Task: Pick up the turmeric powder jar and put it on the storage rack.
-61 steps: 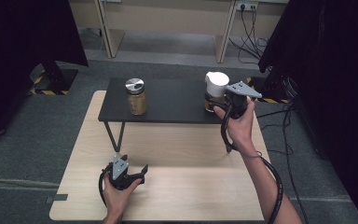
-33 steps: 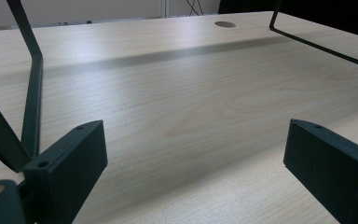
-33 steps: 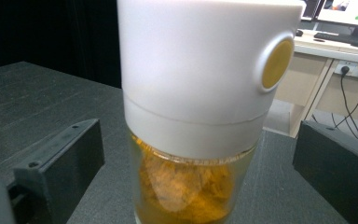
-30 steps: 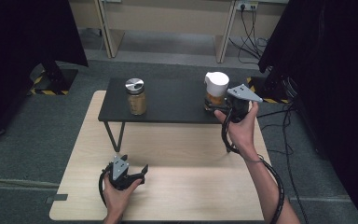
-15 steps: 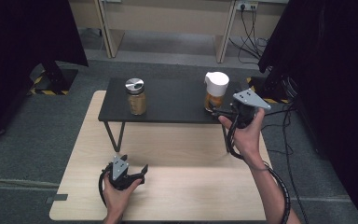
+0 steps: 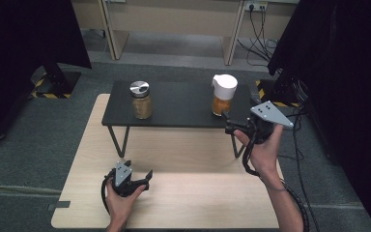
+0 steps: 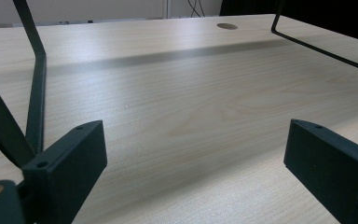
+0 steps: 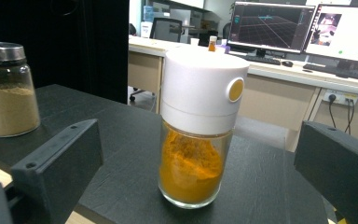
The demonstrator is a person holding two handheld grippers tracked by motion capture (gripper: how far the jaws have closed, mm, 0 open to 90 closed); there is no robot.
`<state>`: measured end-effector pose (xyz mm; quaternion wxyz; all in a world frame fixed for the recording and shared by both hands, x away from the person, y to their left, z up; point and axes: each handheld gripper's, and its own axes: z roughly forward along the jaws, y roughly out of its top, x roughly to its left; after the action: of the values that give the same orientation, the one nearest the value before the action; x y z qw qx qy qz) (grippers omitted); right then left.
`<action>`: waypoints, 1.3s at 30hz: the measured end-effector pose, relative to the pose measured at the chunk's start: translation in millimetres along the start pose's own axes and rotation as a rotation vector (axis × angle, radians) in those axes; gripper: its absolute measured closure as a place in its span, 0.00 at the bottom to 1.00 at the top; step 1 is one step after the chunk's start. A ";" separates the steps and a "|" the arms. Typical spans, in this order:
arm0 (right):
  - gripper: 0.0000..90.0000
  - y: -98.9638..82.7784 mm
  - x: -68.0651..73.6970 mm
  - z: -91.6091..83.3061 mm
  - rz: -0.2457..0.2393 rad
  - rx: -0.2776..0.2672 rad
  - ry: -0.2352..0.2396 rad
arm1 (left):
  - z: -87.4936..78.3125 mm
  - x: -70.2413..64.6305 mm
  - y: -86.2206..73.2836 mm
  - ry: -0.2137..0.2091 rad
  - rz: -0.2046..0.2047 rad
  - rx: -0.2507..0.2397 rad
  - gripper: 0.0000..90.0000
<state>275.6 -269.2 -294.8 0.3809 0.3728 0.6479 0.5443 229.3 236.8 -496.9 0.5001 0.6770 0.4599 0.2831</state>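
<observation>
The orange-powder jar (image 8: 198,140) stands upright at the black shelf's (image 6: 178,104) right end. The right gripper (image 6: 233,126), released, sits just beside it, not touching. The left gripper (image 6: 140,178) rests released on the worktop (image 6: 198,193).

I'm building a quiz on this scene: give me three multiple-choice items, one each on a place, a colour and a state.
1. Where does the white-capped jar stand?
A. on the black shelf
B. on the wooden table
C. on the floor

2. What colour is its powder?
A. green
B. orange
C. white

3. How are the right gripper's jaws?
A. shut on the jar
B. open, the jar ahead
C. shut on nothing

Key: 1 A, the jar's base rests on the dark top; 2 B, orange shows through the glass; 3 B, the right gripper view shows wide jaws short of the jar.
</observation>
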 end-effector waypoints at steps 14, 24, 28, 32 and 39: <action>0.02 -6.7 1.0 -23.0 -0.010 -0.022 0.003 | -0.1 -1.2 -0.2 0.003 0.007 -0.002 0.06; 0.01 -12.2 5.3 -37.8 -0.022 -0.036 0.016 | -0.2 -0.6 -0.4 0.000 0.005 -0.003 0.05; 0.01 -15.9 5.7 -41.8 -0.018 -0.042 0.012 | -0.4 -0.8 -0.8 0.000 0.006 -0.005 0.05; 0.01 -18.8 5.0 -44.7 -0.015 -0.042 0.010 | -0.3 -0.9 -0.8 0.001 0.007 -0.004 0.05; 0.02 -26.6 5.4 -49.6 -0.014 -0.038 0.003 | -0.4 -1.0 -0.9 0.001 0.006 -0.005 0.05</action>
<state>226.8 -288.7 -315.8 0.3910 0.3601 0.6405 0.5543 228.3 236.1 -497.5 0.5007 0.6770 0.4572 0.2863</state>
